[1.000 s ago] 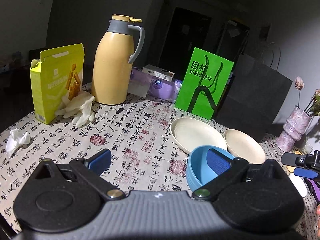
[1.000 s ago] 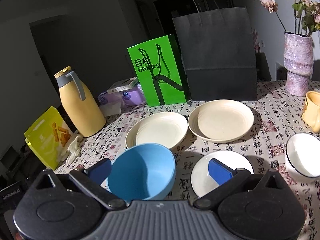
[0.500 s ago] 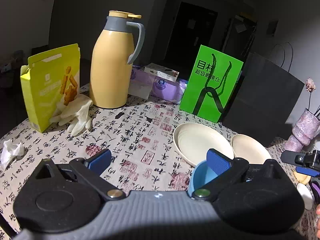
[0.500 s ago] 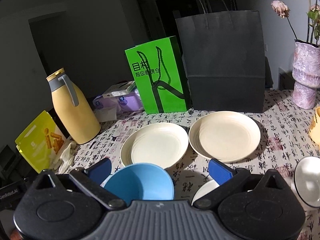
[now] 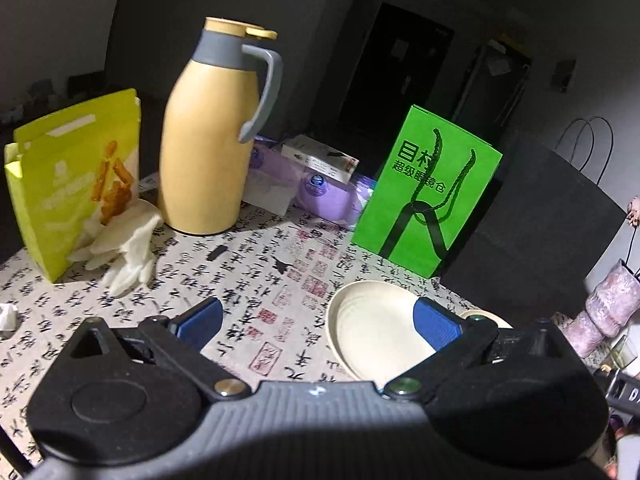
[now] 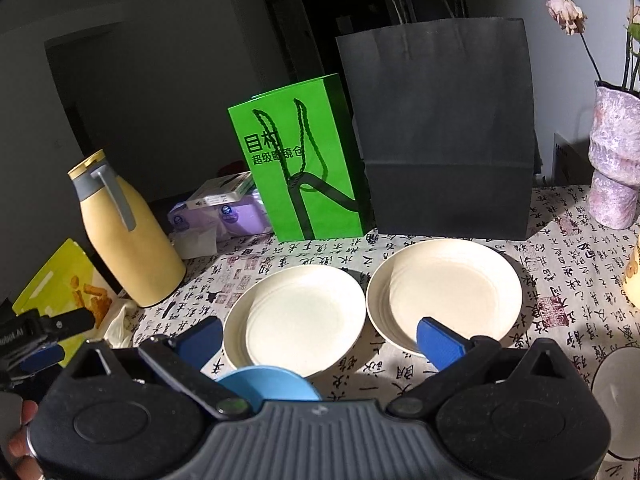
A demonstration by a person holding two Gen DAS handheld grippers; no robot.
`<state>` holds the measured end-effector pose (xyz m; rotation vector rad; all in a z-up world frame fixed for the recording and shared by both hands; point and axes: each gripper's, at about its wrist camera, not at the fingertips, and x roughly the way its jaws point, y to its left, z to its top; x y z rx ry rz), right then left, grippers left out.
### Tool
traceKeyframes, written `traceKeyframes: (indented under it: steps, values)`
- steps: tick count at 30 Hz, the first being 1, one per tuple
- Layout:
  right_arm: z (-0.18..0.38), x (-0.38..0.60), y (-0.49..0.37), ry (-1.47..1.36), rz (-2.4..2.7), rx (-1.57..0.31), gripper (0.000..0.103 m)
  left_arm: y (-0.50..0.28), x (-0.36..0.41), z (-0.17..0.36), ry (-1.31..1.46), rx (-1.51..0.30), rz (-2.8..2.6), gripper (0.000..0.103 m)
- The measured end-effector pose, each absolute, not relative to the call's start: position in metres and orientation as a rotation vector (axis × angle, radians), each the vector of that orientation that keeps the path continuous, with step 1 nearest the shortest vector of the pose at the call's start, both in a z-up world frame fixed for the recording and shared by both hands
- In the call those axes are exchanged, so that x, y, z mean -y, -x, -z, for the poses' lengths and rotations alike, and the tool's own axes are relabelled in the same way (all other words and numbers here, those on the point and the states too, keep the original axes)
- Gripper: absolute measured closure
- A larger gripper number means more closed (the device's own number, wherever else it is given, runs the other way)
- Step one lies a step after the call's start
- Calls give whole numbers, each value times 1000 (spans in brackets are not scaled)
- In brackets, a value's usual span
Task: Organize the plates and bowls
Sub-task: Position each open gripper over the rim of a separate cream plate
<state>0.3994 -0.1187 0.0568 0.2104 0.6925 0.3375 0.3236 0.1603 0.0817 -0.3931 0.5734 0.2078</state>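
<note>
Now both grippers, left (image 5: 316,320) & right (image 6: 320,336), are gaping wide, holding nothing; blue bowl (image 6: 268,384) is sitting under right's jaws.

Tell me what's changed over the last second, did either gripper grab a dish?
No grab. Both grippers advanced toward the cream plates: the blue bowl slid down to the right view's bottom edge and out of the left view. The left gripper and right gripper keep their jaws open and empty. The near cream plate, the far cream plate and the flask stayed put.
</note>
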Motion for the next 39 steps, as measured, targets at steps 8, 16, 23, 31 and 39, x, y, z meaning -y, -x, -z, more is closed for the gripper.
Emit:
traceKeyframes:
  steps: [8, 16, 23, 31, 39]
  values:
    - [-48, 112, -422, -220, -320, -722, 0, -362, -165, -86, 404, -602, -207, 0]
    - [-37, 102, -442, -198, -269, -760, 0, -408, -178, -67, 484, -689, -206, 0]
    - [-26, 91, -457, -159, -229, -786, 0, -423, -192, -44, 527, -720, -211, 0]
    - [-19, 77, -473, -139, -190, -802, 0, -428, -200, -35, 480, -731, -230, 0]
    - [-15, 70, -482, -132, -162, -807, 0, -438, -203, -26, 438, -765, -218, 0]
